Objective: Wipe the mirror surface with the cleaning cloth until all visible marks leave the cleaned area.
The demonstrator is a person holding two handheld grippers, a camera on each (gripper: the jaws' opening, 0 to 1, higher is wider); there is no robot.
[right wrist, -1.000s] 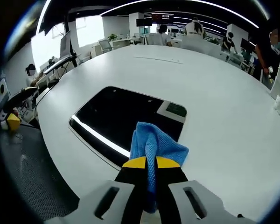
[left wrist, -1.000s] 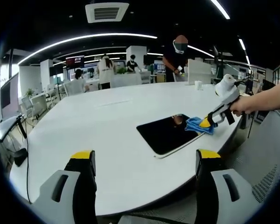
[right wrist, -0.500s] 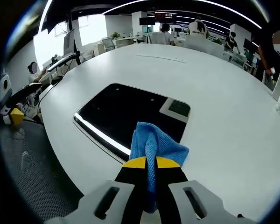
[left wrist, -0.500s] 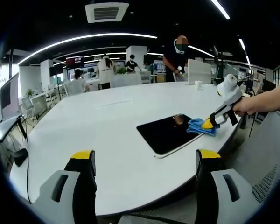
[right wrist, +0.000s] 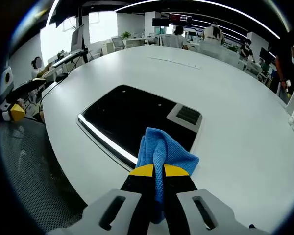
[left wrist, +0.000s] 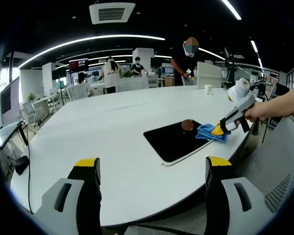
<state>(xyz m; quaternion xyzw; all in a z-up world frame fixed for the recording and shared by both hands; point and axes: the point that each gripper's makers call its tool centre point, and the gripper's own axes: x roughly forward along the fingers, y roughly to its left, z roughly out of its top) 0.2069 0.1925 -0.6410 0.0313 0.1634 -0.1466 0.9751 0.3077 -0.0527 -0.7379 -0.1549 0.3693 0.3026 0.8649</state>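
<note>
Here the right gripper (right wrist: 158, 171) pinches the blue cloth (right wrist: 165, 153) at one corner of the dark mirror (right wrist: 132, 117), which lies flat on the white table (right wrist: 225, 107). Nearly all the glass stretches ahead and to the left of the cloth. The left gripper (left wrist: 152, 164) hangs spread and empty, well apart from the mirror.

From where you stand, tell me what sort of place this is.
Likely an open-plan office. A big white table holds the mirror, desks with monitors and people stand behind it, and long strip lights and a ceiling vent hang overhead.
</note>
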